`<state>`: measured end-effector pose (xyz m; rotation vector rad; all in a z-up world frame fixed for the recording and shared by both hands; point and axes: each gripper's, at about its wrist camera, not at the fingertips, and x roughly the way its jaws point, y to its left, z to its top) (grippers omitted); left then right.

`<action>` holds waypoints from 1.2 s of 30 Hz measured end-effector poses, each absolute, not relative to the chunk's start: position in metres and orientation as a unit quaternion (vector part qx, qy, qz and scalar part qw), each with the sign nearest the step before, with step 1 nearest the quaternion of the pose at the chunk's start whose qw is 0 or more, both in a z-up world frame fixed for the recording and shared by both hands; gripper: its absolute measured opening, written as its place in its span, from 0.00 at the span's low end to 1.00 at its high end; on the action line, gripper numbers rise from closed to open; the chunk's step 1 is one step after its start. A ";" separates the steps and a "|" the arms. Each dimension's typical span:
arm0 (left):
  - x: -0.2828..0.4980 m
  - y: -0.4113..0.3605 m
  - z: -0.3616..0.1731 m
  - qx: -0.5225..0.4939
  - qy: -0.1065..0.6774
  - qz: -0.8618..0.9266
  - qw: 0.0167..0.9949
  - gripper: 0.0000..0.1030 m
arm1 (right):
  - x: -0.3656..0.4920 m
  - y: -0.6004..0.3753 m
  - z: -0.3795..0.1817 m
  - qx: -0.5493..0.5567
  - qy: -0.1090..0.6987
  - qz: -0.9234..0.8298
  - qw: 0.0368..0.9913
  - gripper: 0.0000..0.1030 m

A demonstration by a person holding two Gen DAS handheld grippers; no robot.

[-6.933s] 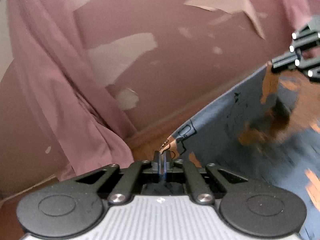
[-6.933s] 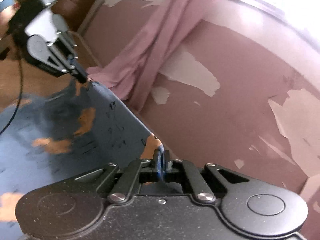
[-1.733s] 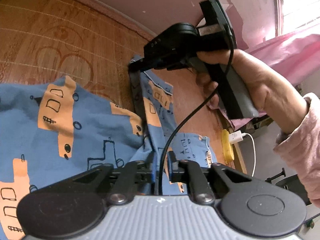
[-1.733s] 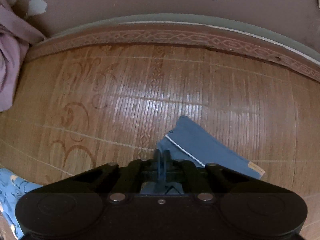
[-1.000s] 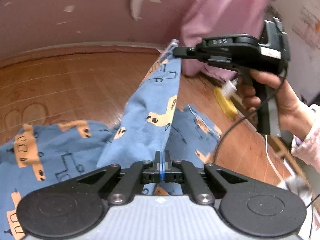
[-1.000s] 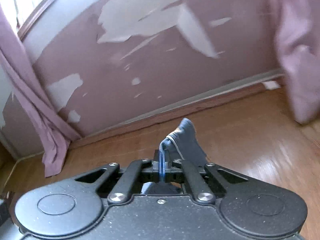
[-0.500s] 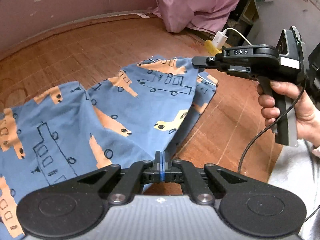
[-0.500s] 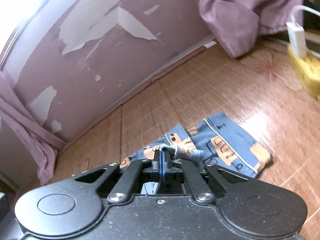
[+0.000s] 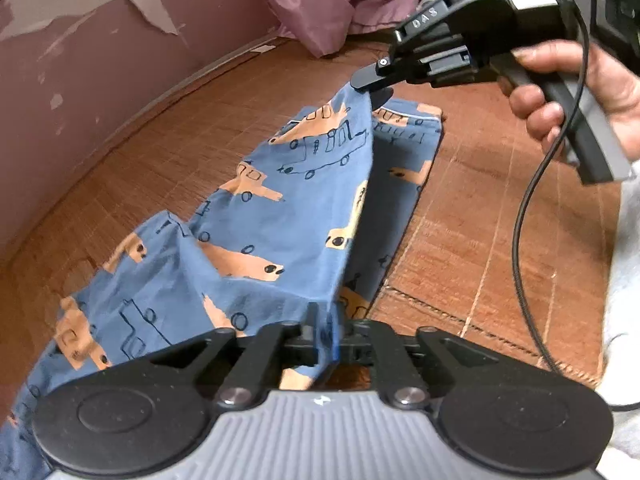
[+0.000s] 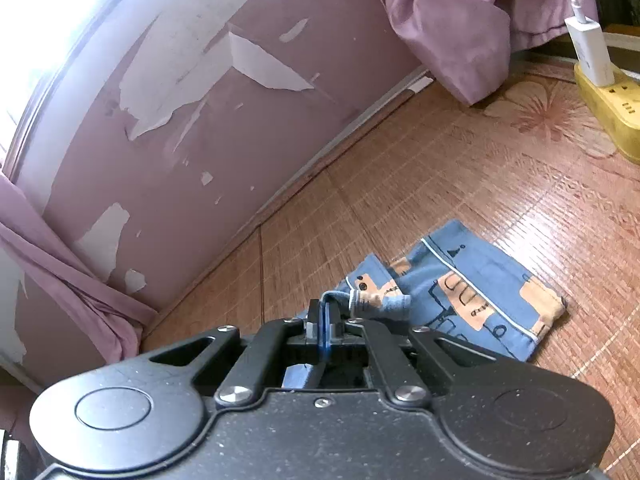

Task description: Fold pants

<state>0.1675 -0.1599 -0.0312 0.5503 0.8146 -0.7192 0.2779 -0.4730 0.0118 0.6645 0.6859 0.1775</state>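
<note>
Both claws are clamped on the pants (image 9: 280, 208): the left claw (image 9: 324, 338) pinches one corner of a raised layer, the right claw (image 9: 370, 88) the other, above the part already flat on the floor (image 9: 500, 200). The fold looks about half done, with laying down and smoothing left. Open floor surrounds the pants; the wall (image 10: 192, 120) stands well beyond them and the power strip (image 10: 612, 108) well off to their right.

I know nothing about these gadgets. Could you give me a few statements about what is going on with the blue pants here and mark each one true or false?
1. Both grippers are pinching the pants. True: left gripper and right gripper are each shut on the cloth.
2. The pants are plain blue. False: they have orange vehicle prints.
3. The pants lie on a white table. False: they lie on a brown woven mat.
4. A yellow power strip holds a white plug. True.
</note>
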 end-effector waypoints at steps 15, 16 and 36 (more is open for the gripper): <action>0.165 -0.165 -0.031 0.277 0.382 -0.332 0.817 0.00 | 0.285 -0.489 -0.015 0.410 0.361 0.045 0.836 0.01; 0.165 -0.164 -0.029 0.271 0.381 -0.335 0.818 0.00 | 0.287 -0.488 -0.014 0.405 0.359 0.036 0.840 0.00; 0.175 -0.182 -0.030 0.258 0.377 -0.372 0.808 0.00 | 0.255 -0.461 0.015 0.080 0.366 -0.075 0.924 0.00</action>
